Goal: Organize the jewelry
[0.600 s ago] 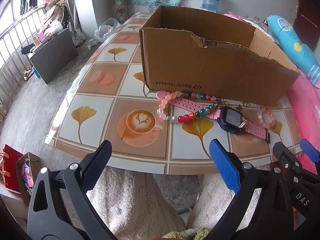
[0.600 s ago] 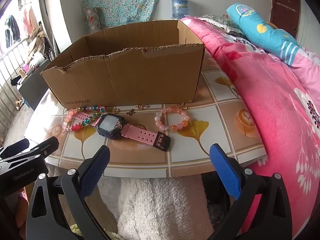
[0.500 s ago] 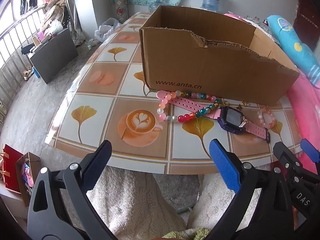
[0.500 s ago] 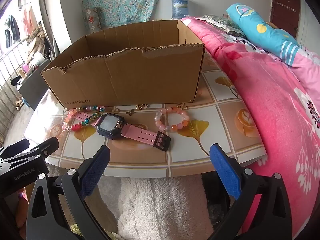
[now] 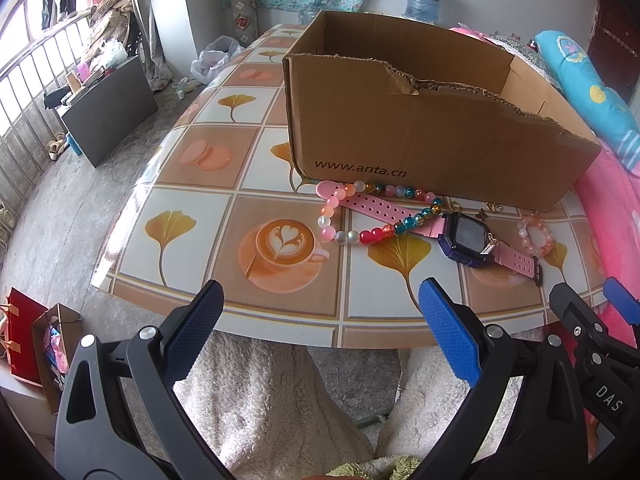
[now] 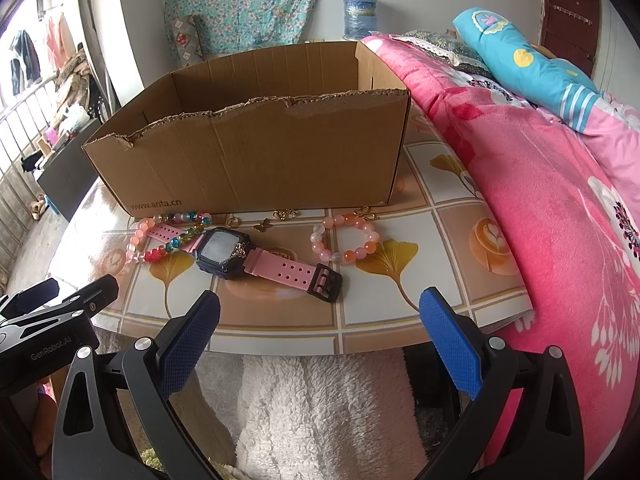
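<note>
An open cardboard box (image 5: 420, 136) (image 6: 256, 160) stands on the tiled table. In front of it lie a multicoloured bead bracelet (image 5: 376, 234) (image 6: 160, 254), a pink-strapped watch with a dark purple face (image 5: 468, 240) (image 6: 224, 252), a peach bead bracelet (image 5: 536, 236) (image 6: 346, 238) and small gold charms (image 6: 276, 218). My left gripper (image 5: 320, 320) is open and empty, held off the table's near edge. My right gripper (image 6: 320, 322) is open and empty, also off the near edge, in front of the watch.
A pink floral blanket (image 6: 540, 184) and a blue pillow (image 6: 520, 60) lie right of the table. White fleece (image 6: 320, 408) lies below the grippers. Red and brown bags (image 5: 28, 336) stand on the floor at left. A dark cabinet (image 5: 108, 108) stands by the railing.
</note>
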`<state>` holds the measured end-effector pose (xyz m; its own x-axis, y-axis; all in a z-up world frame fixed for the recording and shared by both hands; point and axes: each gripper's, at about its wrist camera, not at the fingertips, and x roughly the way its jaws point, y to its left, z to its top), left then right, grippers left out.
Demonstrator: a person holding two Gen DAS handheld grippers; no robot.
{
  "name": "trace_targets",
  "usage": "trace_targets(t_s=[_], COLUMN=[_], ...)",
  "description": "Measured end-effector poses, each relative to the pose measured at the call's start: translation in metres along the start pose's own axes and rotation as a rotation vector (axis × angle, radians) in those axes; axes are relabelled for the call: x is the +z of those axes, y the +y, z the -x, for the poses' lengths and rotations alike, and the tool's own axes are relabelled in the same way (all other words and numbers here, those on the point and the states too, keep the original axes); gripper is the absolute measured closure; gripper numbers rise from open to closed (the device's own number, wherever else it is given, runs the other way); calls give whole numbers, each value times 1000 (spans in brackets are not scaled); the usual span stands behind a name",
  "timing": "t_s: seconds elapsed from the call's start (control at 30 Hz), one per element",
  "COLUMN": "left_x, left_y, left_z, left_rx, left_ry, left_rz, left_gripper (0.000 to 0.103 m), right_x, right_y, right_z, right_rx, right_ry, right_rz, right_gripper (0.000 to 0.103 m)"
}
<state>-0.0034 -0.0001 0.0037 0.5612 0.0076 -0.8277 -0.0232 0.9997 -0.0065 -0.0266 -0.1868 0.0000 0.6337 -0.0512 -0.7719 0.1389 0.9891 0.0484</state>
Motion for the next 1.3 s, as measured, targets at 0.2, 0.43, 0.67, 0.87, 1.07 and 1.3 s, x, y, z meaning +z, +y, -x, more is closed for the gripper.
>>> trace_targets(t_s=[0.2, 0.43, 0.67, 0.87, 1.07, 1.3], left_x=[1, 3, 6, 11, 18, 27], left_y=[5, 14, 31, 47, 43, 34], left_z=[-8, -14, -14, -9, -21, -40], left_rx=[16, 20, -49, -202, -252, -268], left_ry=[-3, -23, -97, -188, -194, -176], left_rz=[-1, -8, -22, 28, 5, -52], left_gripper=[9, 9, 9, 9, 9, 34], right_x=[0, 12, 36, 55, 65, 74], right_y=[0, -3, 19, 45, 54, 67], right_z=[-2, 1, 2, -24, -61, -96], right_rx=[-2, 41, 192, 373, 457, 444], right_ry=[0, -44, -106, -11, 125, 241], right_rz=[2, 42, 168, 154, 88, 70], right_gripper=[6, 6, 8, 26, 46, 59])
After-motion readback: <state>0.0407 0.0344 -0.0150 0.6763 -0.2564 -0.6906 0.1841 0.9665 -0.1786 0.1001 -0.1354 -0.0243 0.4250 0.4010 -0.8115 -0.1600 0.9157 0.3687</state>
